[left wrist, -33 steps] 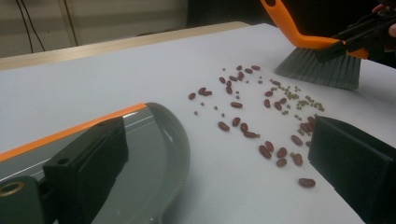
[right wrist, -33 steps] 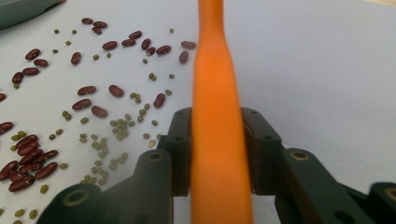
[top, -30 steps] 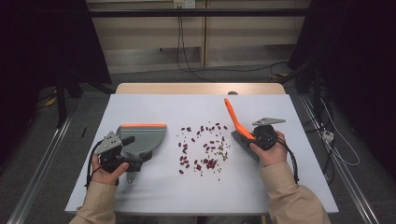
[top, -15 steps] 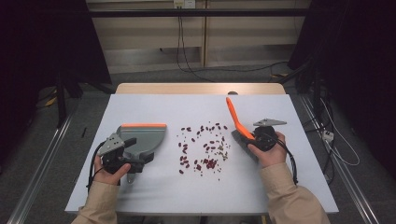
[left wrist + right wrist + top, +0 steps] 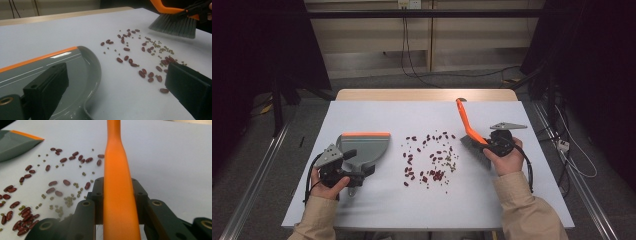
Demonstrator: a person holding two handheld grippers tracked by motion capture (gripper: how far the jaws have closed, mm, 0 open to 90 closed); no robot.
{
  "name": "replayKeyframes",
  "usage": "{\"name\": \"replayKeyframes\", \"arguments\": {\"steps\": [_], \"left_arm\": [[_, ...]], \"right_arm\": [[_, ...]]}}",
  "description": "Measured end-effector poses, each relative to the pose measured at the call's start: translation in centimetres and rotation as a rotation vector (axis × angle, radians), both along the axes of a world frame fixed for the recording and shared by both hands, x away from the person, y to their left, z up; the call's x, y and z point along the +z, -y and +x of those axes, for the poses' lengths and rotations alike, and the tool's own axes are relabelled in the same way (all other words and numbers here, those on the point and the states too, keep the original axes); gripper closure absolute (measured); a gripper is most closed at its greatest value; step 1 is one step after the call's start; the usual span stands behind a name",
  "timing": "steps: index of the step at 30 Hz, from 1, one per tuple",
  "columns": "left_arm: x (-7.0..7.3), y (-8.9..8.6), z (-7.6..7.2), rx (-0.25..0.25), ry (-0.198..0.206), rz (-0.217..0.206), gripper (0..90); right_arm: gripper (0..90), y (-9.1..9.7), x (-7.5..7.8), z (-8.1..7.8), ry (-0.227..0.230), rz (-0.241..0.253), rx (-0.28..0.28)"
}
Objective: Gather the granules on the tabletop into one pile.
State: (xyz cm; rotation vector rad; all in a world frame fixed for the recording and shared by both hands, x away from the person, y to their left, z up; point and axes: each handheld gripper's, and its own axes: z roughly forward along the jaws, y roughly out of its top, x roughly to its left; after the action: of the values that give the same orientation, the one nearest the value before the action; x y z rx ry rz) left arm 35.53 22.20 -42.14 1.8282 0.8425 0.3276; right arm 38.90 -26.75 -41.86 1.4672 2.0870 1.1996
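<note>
Pale grey counter carries a grey dustpan at its left, orange lip facing the scattered beans mid-counter, with bare surface all around and edges well apart. The left tongs stand wide around the pan's handle, not visibly pressing it. The right tongs clamp the orange brush, bristles just right of the beans, handle slanting away, so the sweep should run leftward toward the pan.

A lab or test room, not a home: a plain white table stands alone on a bare grey floor, dark curtains hang at both sides, and loose cables run down the panelled back wall
</note>
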Motion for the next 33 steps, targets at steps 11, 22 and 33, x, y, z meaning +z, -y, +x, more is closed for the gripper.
{"name": "replayKeyframes", "arguments": {"steps": [11,22,33], "left_arm": [[0.0,-0.2,-0.1,-0.002,-0.004,-0.013,4.9],[0.0,-0.3,-0.2,-0.005,-0.007,-0.007,4.9],[-0.1,-0.4,-0.2,-0.004,-0.008,-0.012,5.0]], "right_arm": [[71.3,-0.8,0.1,2.3,0.036,-0.026,0.045],[71.3,-0.9,0.6,4.8,0.075,-0.062,0.065],[71.3,-1.1,0.3,6.8,0.103,-0.077,0.063]]}}
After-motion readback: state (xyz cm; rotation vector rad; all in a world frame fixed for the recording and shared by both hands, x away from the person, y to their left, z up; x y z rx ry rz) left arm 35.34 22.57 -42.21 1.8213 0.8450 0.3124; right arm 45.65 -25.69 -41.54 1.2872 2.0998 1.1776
